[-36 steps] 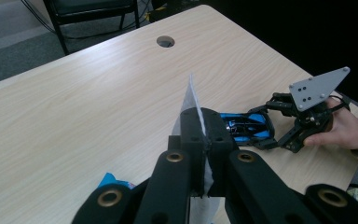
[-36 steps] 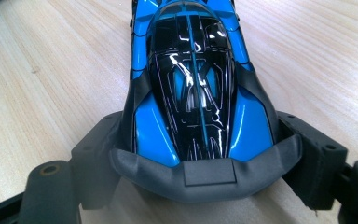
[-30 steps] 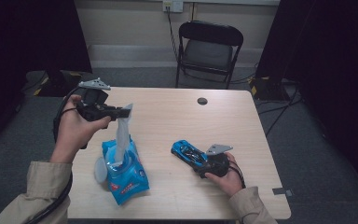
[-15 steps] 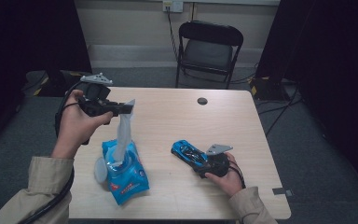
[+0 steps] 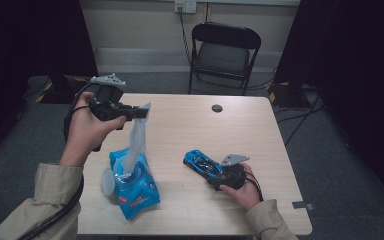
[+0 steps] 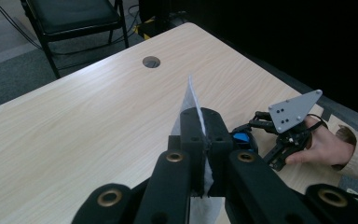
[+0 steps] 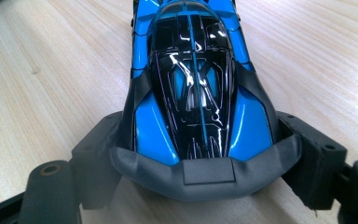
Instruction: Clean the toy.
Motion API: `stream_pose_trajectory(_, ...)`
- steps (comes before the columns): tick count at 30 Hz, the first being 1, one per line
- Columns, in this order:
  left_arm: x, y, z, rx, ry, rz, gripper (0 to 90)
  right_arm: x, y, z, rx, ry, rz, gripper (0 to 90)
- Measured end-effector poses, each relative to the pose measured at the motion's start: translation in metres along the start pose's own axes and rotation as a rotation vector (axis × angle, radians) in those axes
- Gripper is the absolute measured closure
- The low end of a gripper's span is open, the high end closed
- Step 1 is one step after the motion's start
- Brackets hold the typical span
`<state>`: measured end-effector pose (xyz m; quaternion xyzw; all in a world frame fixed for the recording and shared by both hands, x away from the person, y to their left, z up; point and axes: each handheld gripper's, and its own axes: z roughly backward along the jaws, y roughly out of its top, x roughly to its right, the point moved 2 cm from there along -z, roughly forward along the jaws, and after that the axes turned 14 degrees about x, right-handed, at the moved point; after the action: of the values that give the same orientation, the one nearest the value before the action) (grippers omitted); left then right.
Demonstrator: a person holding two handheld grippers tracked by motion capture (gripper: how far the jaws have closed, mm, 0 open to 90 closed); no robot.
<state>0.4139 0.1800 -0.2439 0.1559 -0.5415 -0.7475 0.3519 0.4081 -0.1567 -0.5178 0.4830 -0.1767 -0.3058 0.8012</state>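
a white wet wipe (image 5: 136,137) is pinched by the closed left gripper (image 5: 139,113) and drawn up out of the blue wipes pack (image 5: 132,187), its long axis running steeply upward from the pack's opening. the pack lies flat near the table (image 5: 190,125)'s left front. the blue toy car (image 5: 204,165) is clamped at its tail by the right gripper (image 5: 219,174), its nose pointed toward the pack.
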Motion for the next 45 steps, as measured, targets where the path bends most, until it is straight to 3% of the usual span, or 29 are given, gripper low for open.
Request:
stream_pose_trajectory(11, 0.005, 0.012, -0.005, 0.019, -0.017, -0.007, 89.2, 0.0, 0.0, 0.0, 0.001, 0.002, 0.003, 23.4)
stream_pose_trajectory(17, 0.015, 0.022, -0.013, 0.047, -0.05, -0.013, 89.2, 0.0, 0.0, 0.0, 0.0, 0.002, 0.002, 23.4)
stream_pose_trajectory(25, 0.028, 0.029, -0.027, 0.045, -0.08, -0.034, 89.2, 0.0, 0.0, 0.0, 0.0, 0.001, 0.002, 23.4)
stream_pose_trajectory(45, 0.046, 0.011, -0.066, 0.043, -0.132, -0.03, 89.1, 0.0, 0.0, 0.0, 0.001, 0.002, 0.002, 23.4)
